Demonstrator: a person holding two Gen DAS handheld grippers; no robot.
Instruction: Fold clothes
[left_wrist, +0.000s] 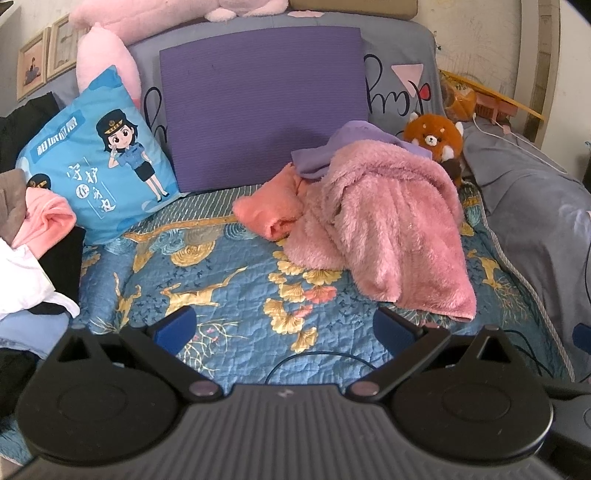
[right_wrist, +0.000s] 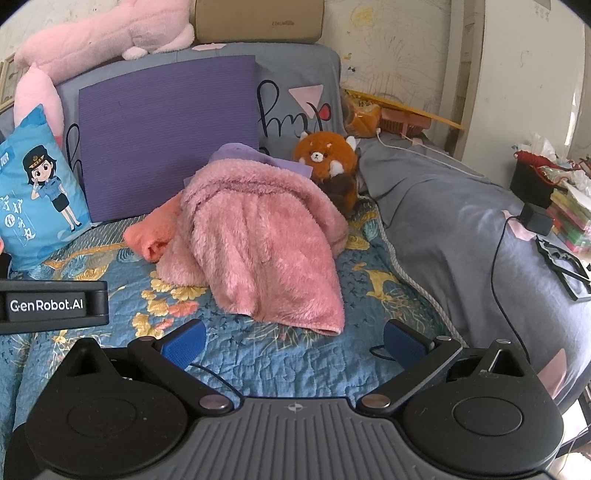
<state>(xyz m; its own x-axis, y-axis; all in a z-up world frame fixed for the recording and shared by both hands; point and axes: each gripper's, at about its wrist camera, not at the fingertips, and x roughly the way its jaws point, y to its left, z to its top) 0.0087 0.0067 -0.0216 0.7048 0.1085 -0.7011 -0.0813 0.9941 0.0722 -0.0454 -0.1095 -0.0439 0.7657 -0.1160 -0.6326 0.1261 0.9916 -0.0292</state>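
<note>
A heap of clothes lies on the blue patterned quilt (left_wrist: 229, 295): a fluffy pink garment (left_wrist: 388, 229) on top, a coral orange piece (left_wrist: 269, 210) at its left and a lilac piece (left_wrist: 332, 151) behind. The heap shows in the right wrist view too, pink garment (right_wrist: 266, 243), orange piece (right_wrist: 155, 232), lilac piece (right_wrist: 243, 153). My left gripper (left_wrist: 284, 330) is open and empty, a short way in front of the heap. My right gripper (right_wrist: 295, 341) is open and empty, just in front of the pink garment's lower edge. The left gripper's body (right_wrist: 51, 306) shows at the left of the right wrist view.
A second pile of clothes (left_wrist: 33, 236) lies at the left. A blue cartoon pillow (left_wrist: 99, 155), a purple mat (left_wrist: 262, 110), pink plush toys (left_wrist: 107, 62) and a red panda plush (left_wrist: 436, 136) line the back. A grey blanket (right_wrist: 461, 229) and cables (right_wrist: 498, 266) lie at the right.
</note>
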